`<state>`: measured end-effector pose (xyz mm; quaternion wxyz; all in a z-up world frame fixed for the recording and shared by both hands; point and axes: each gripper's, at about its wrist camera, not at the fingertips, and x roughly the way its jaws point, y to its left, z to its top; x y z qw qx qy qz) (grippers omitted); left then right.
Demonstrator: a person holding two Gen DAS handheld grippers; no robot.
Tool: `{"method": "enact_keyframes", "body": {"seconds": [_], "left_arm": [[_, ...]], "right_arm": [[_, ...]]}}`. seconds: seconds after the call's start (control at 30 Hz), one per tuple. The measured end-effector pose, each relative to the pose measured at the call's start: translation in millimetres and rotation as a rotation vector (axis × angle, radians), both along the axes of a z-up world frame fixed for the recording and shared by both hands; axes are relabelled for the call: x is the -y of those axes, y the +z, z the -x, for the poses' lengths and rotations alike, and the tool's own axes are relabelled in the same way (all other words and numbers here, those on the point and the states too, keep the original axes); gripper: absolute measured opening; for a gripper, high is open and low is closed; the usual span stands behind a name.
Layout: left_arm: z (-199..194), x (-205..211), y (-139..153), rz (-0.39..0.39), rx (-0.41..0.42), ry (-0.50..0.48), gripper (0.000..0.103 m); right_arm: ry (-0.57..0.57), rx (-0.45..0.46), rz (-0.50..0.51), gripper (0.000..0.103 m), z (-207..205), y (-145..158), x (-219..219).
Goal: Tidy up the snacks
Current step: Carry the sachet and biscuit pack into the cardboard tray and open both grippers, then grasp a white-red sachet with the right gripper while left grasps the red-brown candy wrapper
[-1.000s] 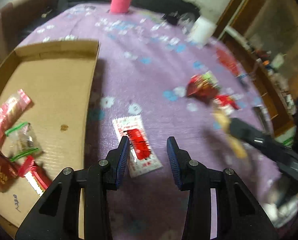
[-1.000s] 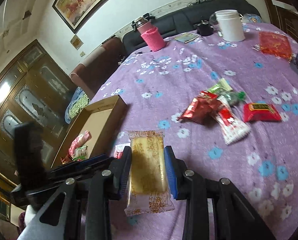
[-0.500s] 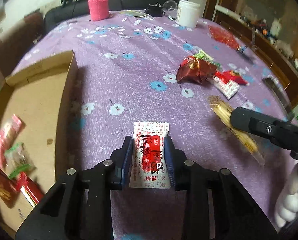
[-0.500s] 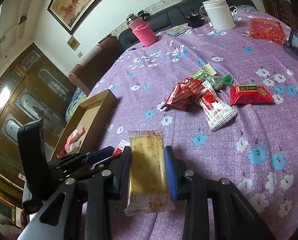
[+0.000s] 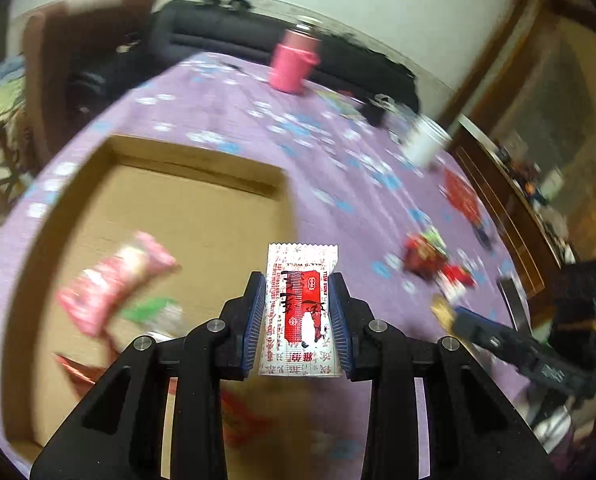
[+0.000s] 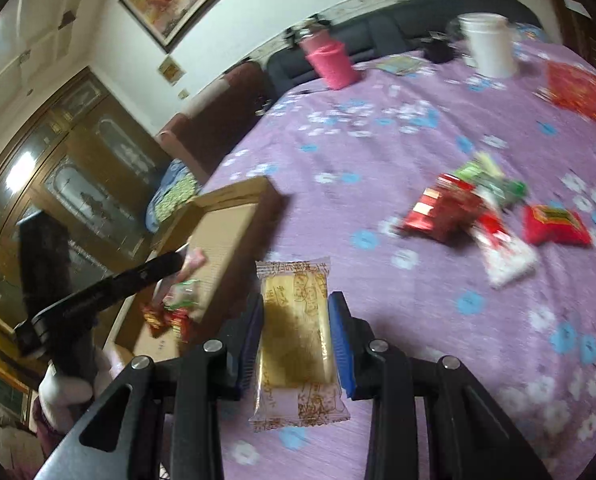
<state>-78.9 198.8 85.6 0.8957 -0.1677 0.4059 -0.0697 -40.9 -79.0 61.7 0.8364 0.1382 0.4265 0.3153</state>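
Observation:
My left gripper is shut on a white snack packet with a red label, held in the air beside the right edge of a shallow cardboard box. A pink packet and other wrapped snacks lie in the box. My right gripper is shut on a clear-wrapped yellow cake above the purple flowered tablecloth. The same box lies to its left, with the left gripper's arm over it. A heap of red and green snack packets lies at right on the cloth.
At the table's far side stand a pink-sleeved flask, a white jar and a red pouch. A dark sofa and a brown chair are behind the table. A wooden cabinet fills the left.
My left gripper closed on the white and red packet, lifted it off the cloth and carried it left to the box. The right gripper kept hold of the cake and shifted slightly.

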Motion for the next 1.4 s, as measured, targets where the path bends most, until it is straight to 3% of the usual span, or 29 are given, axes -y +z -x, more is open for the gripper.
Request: {"method": "enact_keyframes", "body": {"seconds": [0.23,0.47,0.73,0.93,1.07,1.17,1.4], "left_arm": [[-30.0,-59.8,-9.4,0.027,-0.039,0.065,0.031],[-51.4,-99.4,-30.7,0.128,-0.085,0.113,0.031],[-31.2,-123.3,-27.0,0.207,-0.068,0.136,0.031],[-6.5,-115.1,-17.7,0.292,-0.048,0.120,0.031],[7.6,-93.0,-7.5,0.326,-0.033,0.064,0.033],[14.5,-73.1,0.4,0.321,-0.025,0.031,0.045],[23.6,-7.3,14.7,0.300,-0.021,-0.089,0.046]], "right_arm": [[0.118,0.021,0.030,0.036,-17.4,19.5,-81.7],[0.167,-0.006,0.100,0.036,-45.9,5.9,-152.4],[0.148,-0.002,0.150,0.039,-62.6,-6.2,-178.1],[0.065,0.010,0.142,0.039,-59.3,7.1,-136.7],[-0.033,0.023,0.150,0.039,-49.5,15.1,-80.0],[-0.131,0.026,0.153,0.039,-40.9,18.9,-26.3],[-0.322,-0.021,0.159,0.039,-25.4,5.9,85.5]]}}
